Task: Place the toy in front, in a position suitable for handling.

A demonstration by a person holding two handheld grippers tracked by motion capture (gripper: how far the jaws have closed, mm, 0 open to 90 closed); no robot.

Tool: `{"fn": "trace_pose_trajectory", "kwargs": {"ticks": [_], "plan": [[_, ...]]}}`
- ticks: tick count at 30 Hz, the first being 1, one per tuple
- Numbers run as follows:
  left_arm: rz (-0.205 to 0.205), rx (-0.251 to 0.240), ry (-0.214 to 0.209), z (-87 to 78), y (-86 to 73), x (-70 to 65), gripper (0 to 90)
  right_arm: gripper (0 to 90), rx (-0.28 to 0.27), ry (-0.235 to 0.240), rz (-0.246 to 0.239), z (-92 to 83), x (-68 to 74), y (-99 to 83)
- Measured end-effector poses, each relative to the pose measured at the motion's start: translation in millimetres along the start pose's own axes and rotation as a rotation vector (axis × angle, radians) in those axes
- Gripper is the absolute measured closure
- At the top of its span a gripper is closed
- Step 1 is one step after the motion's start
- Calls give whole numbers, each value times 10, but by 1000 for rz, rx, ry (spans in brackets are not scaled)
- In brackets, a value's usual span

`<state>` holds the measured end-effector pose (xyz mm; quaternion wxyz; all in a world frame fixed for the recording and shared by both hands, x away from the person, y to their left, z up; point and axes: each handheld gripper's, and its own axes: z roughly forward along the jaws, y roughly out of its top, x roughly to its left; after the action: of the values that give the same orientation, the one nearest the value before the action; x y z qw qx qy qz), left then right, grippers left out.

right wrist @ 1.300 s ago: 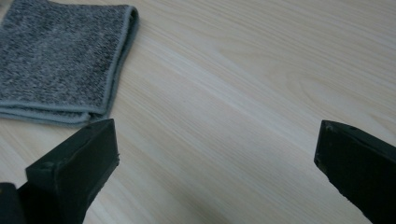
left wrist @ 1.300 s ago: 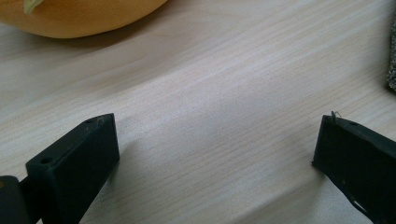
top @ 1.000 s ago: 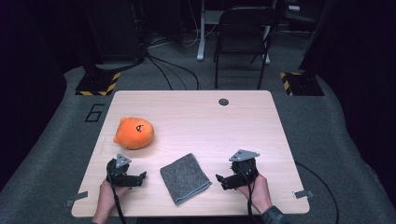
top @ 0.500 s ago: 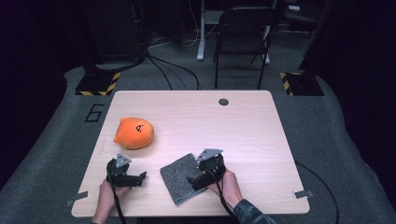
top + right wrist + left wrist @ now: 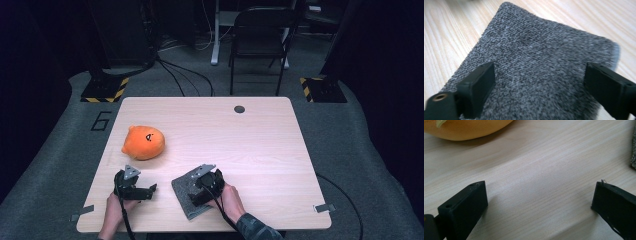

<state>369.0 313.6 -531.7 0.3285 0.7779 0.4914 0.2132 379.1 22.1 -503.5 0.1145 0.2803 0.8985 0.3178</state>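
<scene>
A folded grey cloth (image 5: 181,189) lies near the table's front edge, right of centre. My right gripper (image 5: 196,195) is lowered onto it, tips pointing down and to the left. In the right gripper view its jaws stand wide apart over the knitted cloth (image 5: 544,50). They have just been closing a little and the right gripper (image 5: 540,67) pinches nothing. An orange plush toy (image 5: 143,142) sits at the left. My left gripper (image 5: 151,190) rests on the table in front of it. It is open (image 5: 540,185) over bare wood, with the plush (image 5: 469,128) beyond it and the cloth's edge (image 5: 633,152) at the right.
The light wooden table (image 5: 260,150) has a small round cable hole (image 5: 239,109) near its far edge. A black chair (image 5: 262,35) stands behind the table. Yellow-and-black striped bases (image 5: 102,90) sit on the grey floor, with cables between them.
My right gripper has moved left from the bare table at the front right and come down on the grey cloth. The left gripper and the plush have stayed in place.
</scene>
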Motion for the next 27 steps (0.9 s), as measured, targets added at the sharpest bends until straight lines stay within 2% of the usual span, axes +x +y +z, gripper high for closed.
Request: {"fn": "trace_pose_trajectory", "kwargs": {"ticks": [2, 5, 6, 7, 8, 9, 12, 14, 16, 20, 27], "plan": [[0, 0, 0, 0, 0, 0, 0, 150, 9, -3, -6, 32, 20, -3], [1, 0, -1, 0, 0, 1, 1, 233, 25, -3, -8, 71, 42, -17], [1, 0, -1, 0, 0, 1, 0, 233, 25, -3, -8, 71, 42, -17], [2, 4, -3, -3, 1, 2, 1, 302, 23, 12, -6, 61, 26, -30], [1, 2, -3, -2, 0, 2, 1, 302, 23, 12, -6, 61, 26, -30], [1, 5, -5, -4, 1, 3, 1, 385, 13, 20, -7, 54, 30, -41], [0, 0, -1, 0, 0, 0, 1, 520, 1, 29, -18, 36, 49, -49], [1, 4, -3, -3, 1, 2, 1, 554, 0, 31, -22, 31, 57, -51], [1, 2, -3, -2, 0, 1, 1, 649, -5, 40, -26, 24, 61, -53], [3, 5, -6, -3, 2, 4, 1, 705, -5, 43, -34, 17, 64, -54], [2, -1, -3, 1, 0, 2, 1, 738, -34, 29, -44, -47, 80, -47]]}}
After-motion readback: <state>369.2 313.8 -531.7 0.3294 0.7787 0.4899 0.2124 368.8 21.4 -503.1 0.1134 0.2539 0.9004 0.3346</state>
